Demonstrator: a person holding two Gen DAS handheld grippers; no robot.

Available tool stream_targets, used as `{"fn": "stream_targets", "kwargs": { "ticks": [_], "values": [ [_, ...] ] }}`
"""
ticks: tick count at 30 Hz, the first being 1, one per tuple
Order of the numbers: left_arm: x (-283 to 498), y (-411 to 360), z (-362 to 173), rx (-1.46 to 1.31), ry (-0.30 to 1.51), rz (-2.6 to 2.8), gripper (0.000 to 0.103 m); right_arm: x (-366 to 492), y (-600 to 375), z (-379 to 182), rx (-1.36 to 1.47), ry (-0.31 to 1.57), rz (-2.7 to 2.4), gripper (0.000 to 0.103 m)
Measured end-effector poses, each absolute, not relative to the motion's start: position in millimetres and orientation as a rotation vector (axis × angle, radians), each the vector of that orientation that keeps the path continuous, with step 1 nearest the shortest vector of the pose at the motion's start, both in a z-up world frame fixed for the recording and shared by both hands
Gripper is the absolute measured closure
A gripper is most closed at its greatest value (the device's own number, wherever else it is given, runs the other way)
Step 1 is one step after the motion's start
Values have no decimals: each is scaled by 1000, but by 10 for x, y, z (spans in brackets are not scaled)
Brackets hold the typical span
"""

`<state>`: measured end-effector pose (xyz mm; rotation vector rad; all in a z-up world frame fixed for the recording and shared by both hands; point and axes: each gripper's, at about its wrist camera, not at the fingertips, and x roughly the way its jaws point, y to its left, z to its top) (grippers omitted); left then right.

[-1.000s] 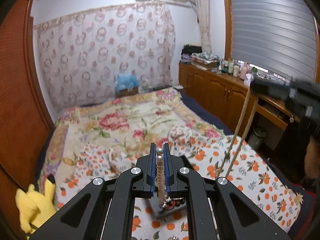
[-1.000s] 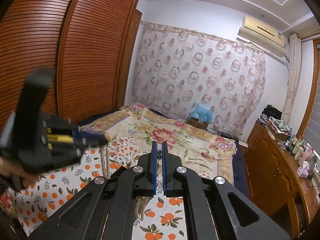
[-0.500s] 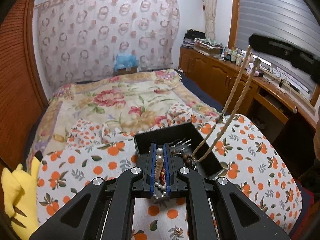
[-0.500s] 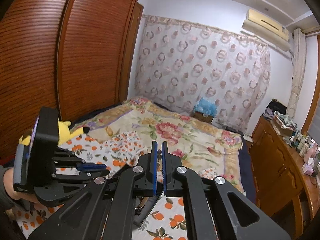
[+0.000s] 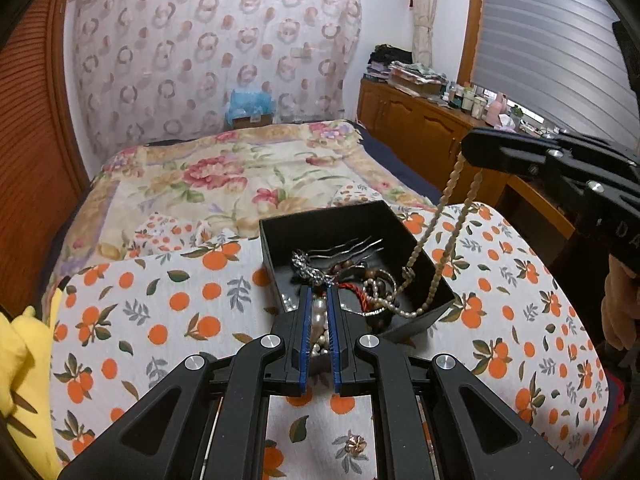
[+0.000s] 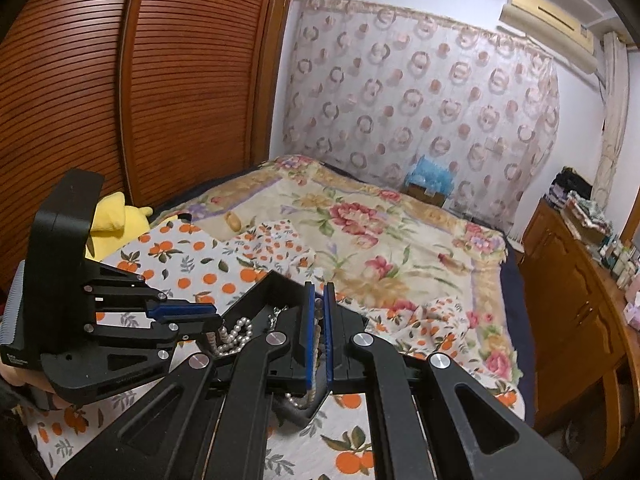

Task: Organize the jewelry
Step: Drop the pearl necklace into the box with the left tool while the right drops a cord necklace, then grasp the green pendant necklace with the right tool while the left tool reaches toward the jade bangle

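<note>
A black jewelry box (image 5: 328, 232) sits on the orange-print cloth (image 5: 168, 312) and holds several tangled pieces. My left gripper (image 5: 319, 290) is shut on a white pearl necklace (image 5: 319, 312) just over the box's near edge. In the right wrist view the left gripper (image 6: 214, 320) shows at the left, the pearl necklace (image 6: 234, 332) dangling from it. My right gripper (image 6: 319, 285) is shut on a beige bead necklace (image 6: 317, 322). In the left wrist view the right gripper (image 5: 466, 152) hangs above the box's right side, and the beige bead necklace (image 5: 450, 184) trails down into the box.
A yellow plush toy (image 5: 24, 360) lies at the cloth's left edge. A small brooch-like piece (image 5: 356, 444) rests on the cloth near me. Behind is the flowered bedspread (image 5: 224, 176), with wooden cabinets (image 5: 420, 136) to the right and a slatted wardrobe (image 6: 120, 80) to the left.
Both grippers have come down toward the bed. The black box is now close under them, and the beige necklace's lower end has settled into the box.
</note>
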<state>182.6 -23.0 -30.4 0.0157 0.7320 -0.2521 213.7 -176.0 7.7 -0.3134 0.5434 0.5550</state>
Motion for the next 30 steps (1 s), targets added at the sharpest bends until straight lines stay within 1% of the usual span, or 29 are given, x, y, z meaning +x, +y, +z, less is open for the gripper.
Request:
{"fn": "stream_targets", "kwargs": {
  "ticks": [7,11,13,14,15,17,19,20,21,22,24,26,28,29,30],
  "values": [
    [1735,-210,-351,19,726,-237,96,2183,-1741,-180,-297,597,570,98],
    [1633,-167,-413,30,734,-223,94,2207,-1750,-295,-274,621,581,98],
    [1567,-132,-441,32,734,-217,88,2204,-1746,-324,-269,625,587,98],
    [1518,-106,-462,31,733,-214,82,2198,-1744,-342,-267,625,589,98],
    [1477,-89,-473,30,732,-213,80,2190,-1737,-354,-265,623,591,98],
    [1388,-54,-506,29,732,-208,79,2189,-1737,-356,-260,619,592,98],
    [1275,-21,-545,29,732,-206,76,2185,-1739,-350,-254,614,593,98],
    [1230,-2,-559,25,732,-207,70,2184,-1739,-350,-251,611,592,98],
    [1199,10,-568,22,732,-208,66,2185,-1739,-350,-249,609,589,97],
    [1149,23,-581,21,731,-208,65,2186,-1743,-352,-246,606,580,97],
    [1054,45,-605,21,730,-207,55,2189,-1767,-338,-240,603,579,97],
    [984,49,-621,16,729,-212,50,2172,-1790,-333,-236,596,577,97],
    [917,70,-638,7,732,-212,42,2137,-1822,-331,-229,594,577,96],
    [885,77,-644,5,732,-209,35,2107,-1841,-331,-223,593,580,95],
    [839,89,-655,3,727,-206,33,2069,-1854,-333,-224,590,581,95]
  ]
}}
